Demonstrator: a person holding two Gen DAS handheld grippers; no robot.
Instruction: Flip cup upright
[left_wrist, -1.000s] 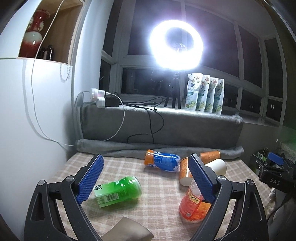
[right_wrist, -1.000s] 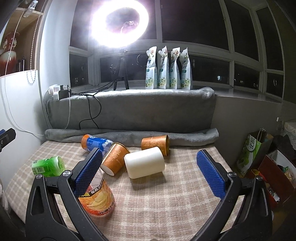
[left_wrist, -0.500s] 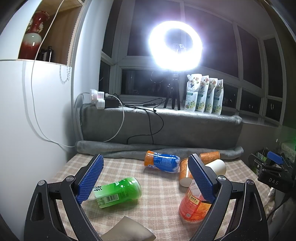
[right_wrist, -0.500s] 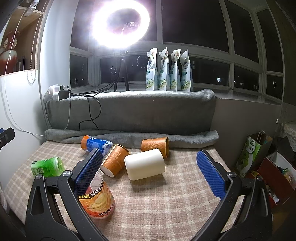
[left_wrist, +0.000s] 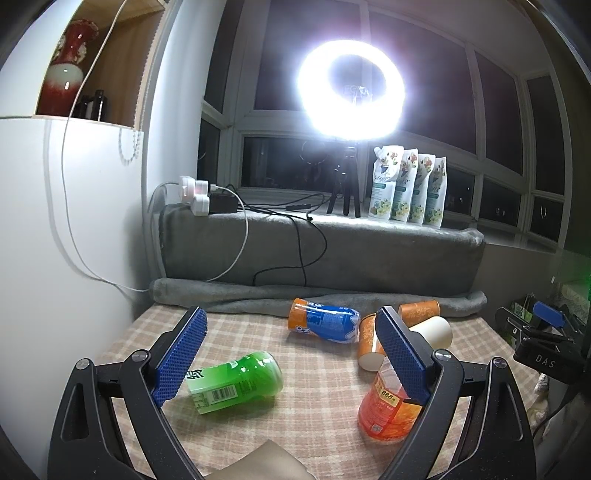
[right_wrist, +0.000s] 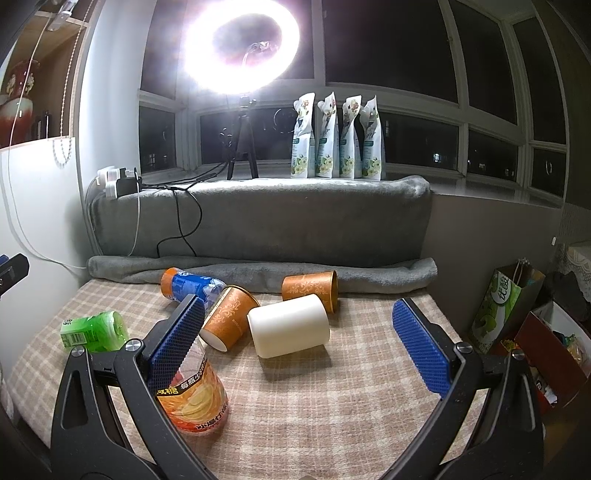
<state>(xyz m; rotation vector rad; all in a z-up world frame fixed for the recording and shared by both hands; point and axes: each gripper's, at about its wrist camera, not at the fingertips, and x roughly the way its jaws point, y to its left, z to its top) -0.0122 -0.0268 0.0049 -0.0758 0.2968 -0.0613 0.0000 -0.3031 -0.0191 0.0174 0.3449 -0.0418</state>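
Hovering wide open and empty, your right gripper (right_wrist: 299, 343) is nearer the white cup (right_wrist: 288, 325), lying crosswise mid-table.

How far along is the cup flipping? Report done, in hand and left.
Done: nothing visible; the white cup and both orange cups lie on their sides. In hand: nothing; right tongs and left tongs are open above the table. Left: grasp a cup and stand it up.
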